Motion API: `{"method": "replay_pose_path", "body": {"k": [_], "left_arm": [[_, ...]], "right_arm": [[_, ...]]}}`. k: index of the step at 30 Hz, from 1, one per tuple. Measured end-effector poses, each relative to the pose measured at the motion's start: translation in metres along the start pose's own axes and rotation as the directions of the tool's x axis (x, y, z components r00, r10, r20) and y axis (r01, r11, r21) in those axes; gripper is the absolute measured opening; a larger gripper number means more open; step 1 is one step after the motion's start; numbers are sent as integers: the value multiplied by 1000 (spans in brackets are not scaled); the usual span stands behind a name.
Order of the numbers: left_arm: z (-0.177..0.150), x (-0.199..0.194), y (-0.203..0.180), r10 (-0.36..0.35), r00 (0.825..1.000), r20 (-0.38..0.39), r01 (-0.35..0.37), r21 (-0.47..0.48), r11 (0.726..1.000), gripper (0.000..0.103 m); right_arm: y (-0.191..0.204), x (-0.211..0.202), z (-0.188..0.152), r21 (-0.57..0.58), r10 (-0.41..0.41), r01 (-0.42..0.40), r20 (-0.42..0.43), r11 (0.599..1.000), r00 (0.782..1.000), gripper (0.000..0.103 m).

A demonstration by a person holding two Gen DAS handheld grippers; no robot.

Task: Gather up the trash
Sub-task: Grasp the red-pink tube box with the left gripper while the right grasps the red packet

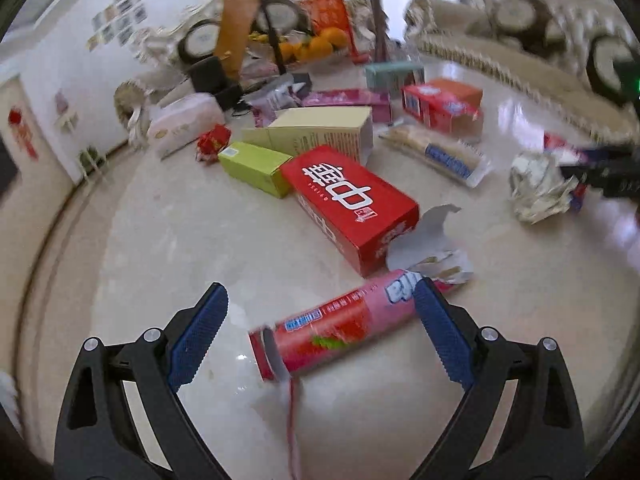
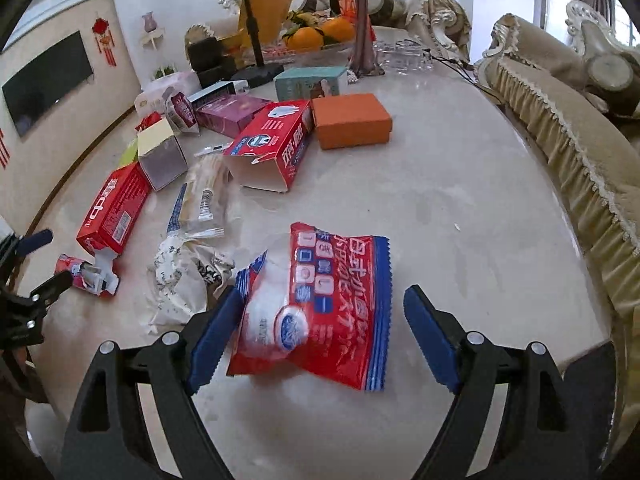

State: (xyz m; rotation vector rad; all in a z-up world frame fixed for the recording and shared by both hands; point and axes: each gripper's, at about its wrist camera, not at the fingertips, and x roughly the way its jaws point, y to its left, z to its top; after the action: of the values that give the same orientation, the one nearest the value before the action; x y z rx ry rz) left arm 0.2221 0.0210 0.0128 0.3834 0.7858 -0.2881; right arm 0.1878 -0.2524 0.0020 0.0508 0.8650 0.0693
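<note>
Left claw [image 1: 320, 320] is released, straddling the pink carton [image 1: 340, 324], whose long axis runs left-right between its fingers; right claw [image 2: 316, 320] is released around the red wrapper [image 2: 320, 312].

Bright daylight, window glare on the glossy table [image 2: 460, 208], motion blur in the left view, fisheye-bent edges.

The right gripper [image 2: 316, 332] stands wide open over the pale table [image 2: 460, 208], its blue fingers [image 2: 210, 344] on either side of a red and blue snack wrapper [image 2: 320, 308]; the left finger seems to touch it. Crumpled paper [image 2: 180, 280] lies just beside, toward the table's left edge.
</note>
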Motion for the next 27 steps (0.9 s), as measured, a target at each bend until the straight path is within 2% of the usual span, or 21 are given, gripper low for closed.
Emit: {"method": "replay_pose_path", "body": {"k": [1, 3, 7, 10, 13, 15, 16, 18, 19, 20, 21, 22, 24, 27], "left_arm": [[2, 1, -1, -10, 1000, 5, 10, 29, 1000, 92], [9, 4, 0, -81, 997, -16, 82, 83, 993, 92], [12, 13, -6, -198, 973, -115, 216, 174, 961, 92], [5, 19, -17, -282, 935, -215, 325, 201, 924, 92], [3, 18, -17, -316, 927, -203, 352, 179, 919, 92], [1, 21, -15, -271, 946, -177, 296, 140, 945, 91], [0, 22, -15, -266, 950, -164, 285, 106, 953, 91], [-2, 21, -15, -302, 940, -158, 313, 49, 949, 77], [-3, 19, -16, -294, 943, -154, 303, 39, 952, 74], [-4, 17, -17, -284, 947, -152, 291, 24, 956, 64], [-3, 14, -17, -263, 953, -150, 266, -1, 964, 48], [-3, 14, -13, -243, 958, -152, 239, -44, 970, 41], [-3, 12, -4, -249, 958, -143, 234, -114, 965, 27], [-11, 4, -8, -217, 969, -121, 204, -109, 973, 26]], "right_arm": [[0, 1, -1, 2, -2, 2, -1, 1000, 1000, 80], [-1, 2, -1, -2, -9, 9, -6, 1000, 1000, 80], [1, 3, 0, -21, -26, 26, -6, 999, 1000, 80], [3, 2, 3, -35, -30, 30, 3, 999, 1000, 80], [5, 2, 5, -50, -44, 45, 11, 998, 999, 80], [5, 2, 6, -56, -51, 51, 12, 997, 999, 79], [6, 3, 5, -58, -48, 48, 13, 997, 999, 79], [5, 4, 4, -62, -48, 48, 8, 997, 999, 79], [4, 5, 3, -64, -52, 52, 5, 997, 999, 79], [4, 5, 2, -65, -55, 55, 3, 996, 998, 79], [2, 6, 2, -61, -53, 53, 1, 997, 999, 79], [1, 5, 2, -55, -52, 52, -3, 997, 999, 79], [2, 4, 1, -58, -56, 56, -2, 997, 998, 78], [3, 4, -1, -77, -54, 54, -5, 996, 999, 77]]}}
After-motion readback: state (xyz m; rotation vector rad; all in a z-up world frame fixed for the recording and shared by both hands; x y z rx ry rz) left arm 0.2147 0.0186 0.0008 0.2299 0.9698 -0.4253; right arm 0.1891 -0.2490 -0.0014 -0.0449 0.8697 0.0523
